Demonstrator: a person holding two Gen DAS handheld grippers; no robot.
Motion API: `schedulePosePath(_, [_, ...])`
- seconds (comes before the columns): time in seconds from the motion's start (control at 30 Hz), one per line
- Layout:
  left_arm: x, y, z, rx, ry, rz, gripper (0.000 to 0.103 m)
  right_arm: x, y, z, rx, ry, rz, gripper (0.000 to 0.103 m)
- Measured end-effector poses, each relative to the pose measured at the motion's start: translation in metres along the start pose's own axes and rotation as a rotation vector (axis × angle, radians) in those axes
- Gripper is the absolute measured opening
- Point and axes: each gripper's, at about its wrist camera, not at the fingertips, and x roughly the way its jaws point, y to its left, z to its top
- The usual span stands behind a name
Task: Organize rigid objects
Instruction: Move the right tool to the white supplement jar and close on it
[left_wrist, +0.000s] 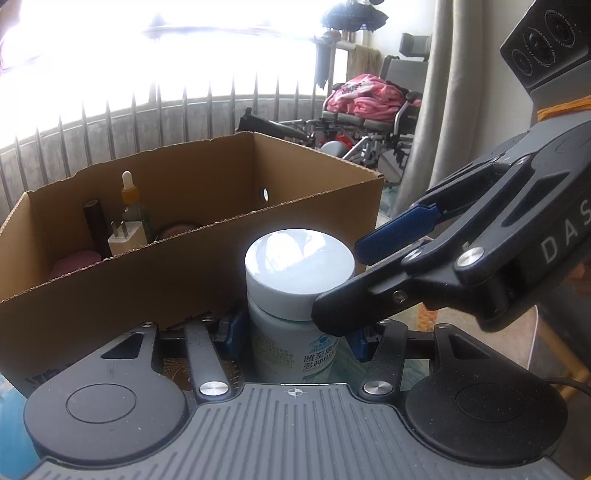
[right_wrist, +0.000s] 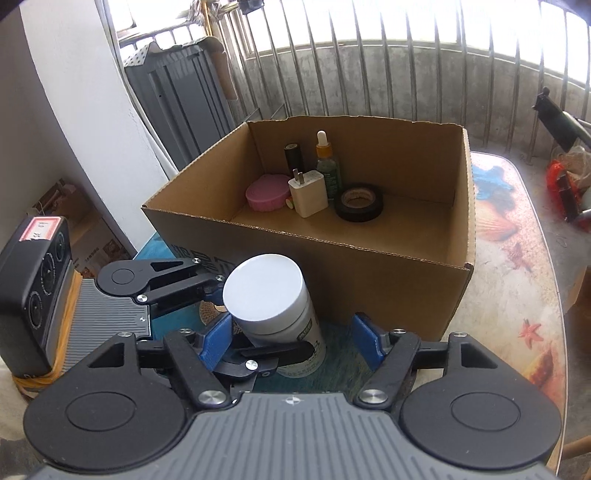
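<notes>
Left wrist view: your left claw (left_wrist: 291, 334) clenches the bottle (left_wrist: 295, 295) low on its body, upright on the table (left_wrist: 417, 317) just before the box (left_wrist: 207, 258). Your right claw (left_wrist: 347, 273) slants in from the right, its fingers spread around the cap.

Right wrist view: your right claw (right_wrist: 291, 339) stands released, blue pads either side of the bottle (right_wrist: 273, 302). Only here does the box (right_wrist: 332, 254) show its full contents: one pink case (right_wrist: 267, 192), one charger (right_wrist: 308, 192), one tape roll (right_wrist: 359, 202), one dropper bottle (right_wrist: 327, 162), one dark tube (right_wrist: 293, 157).
</notes>
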Motion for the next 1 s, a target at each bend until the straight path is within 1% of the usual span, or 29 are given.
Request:
schedulePosePath(0.1, [0.001,0.000,0.000,-0.001,0.002,-0.005,0.053,0.006,0.001,-0.002,-0.016,0.001,0.005,0.074])
schedulePosePath(0.2, [0.001,0.001,-0.002,0.001,-0.001,-0.007,0.053,0.011,0.006,-0.005,-0.075,0.003,-0.007,0.071])
schedulePosePath(0.23, [0.001,0.000,-0.002,0.005,-0.001,-0.007,0.053,0.012,0.007,-0.006,-0.087,-0.005,-0.002,0.068])
schedulePosePath(0.3, [0.001,-0.001,-0.002,0.007,-0.004,0.000,0.053,0.012,0.007,-0.008,-0.072,-0.020,0.036,0.056])
schedulePosePath(0.33, [0.001,-0.001,-0.002,0.001,-0.005,-0.002,0.052,0.011,0.007,-0.008,-0.064,-0.030,0.035,0.055])
schedulePosePath(0.47, [-0.005,-0.001,-0.001,-0.023,-0.002,-0.021,0.052,0.008,0.012,-0.010,-0.072,-0.043,0.020,0.054])
schedulePosePath(0.53, [-0.013,-0.004,0.002,-0.009,-0.013,-0.022,0.052,0.001,0.014,-0.010,-0.072,-0.053,0.028,0.054])
schedulePosePath(0.6, [-0.025,-0.007,0.007,0.017,-0.038,-0.045,0.052,-0.009,0.016,-0.012,-0.066,-0.080,0.035,0.054])
schedulePosePath(0.63, [-0.032,-0.008,0.009,0.022,-0.063,-0.062,0.052,-0.018,0.019,-0.012,-0.047,-0.093,0.031,0.054])
schedulePosePath(0.7, [-0.048,-0.007,0.018,0.022,-0.089,-0.091,0.052,-0.036,0.025,-0.013,-0.021,-0.141,0.023,0.054])
schedulePosePath(0.77, [-0.062,-0.005,0.030,0.020,-0.101,-0.107,0.052,-0.054,0.030,-0.011,-0.018,-0.183,0.035,0.054])
schedulePosePath(0.83, [-0.072,0.001,0.046,0.010,-0.104,-0.119,0.052,-0.069,0.031,-0.001,-0.009,-0.209,0.072,0.054])
schedulePosePath(0.9, [-0.076,0.009,0.062,0.004,-0.110,-0.119,0.052,-0.076,0.026,0.014,0.029,-0.225,0.111,0.054])
schedulePosePath(1.0, [-0.073,0.019,0.081,0.081,-0.122,-0.062,0.052,-0.075,0.026,0.044,0.019,-0.231,0.121,0.054])
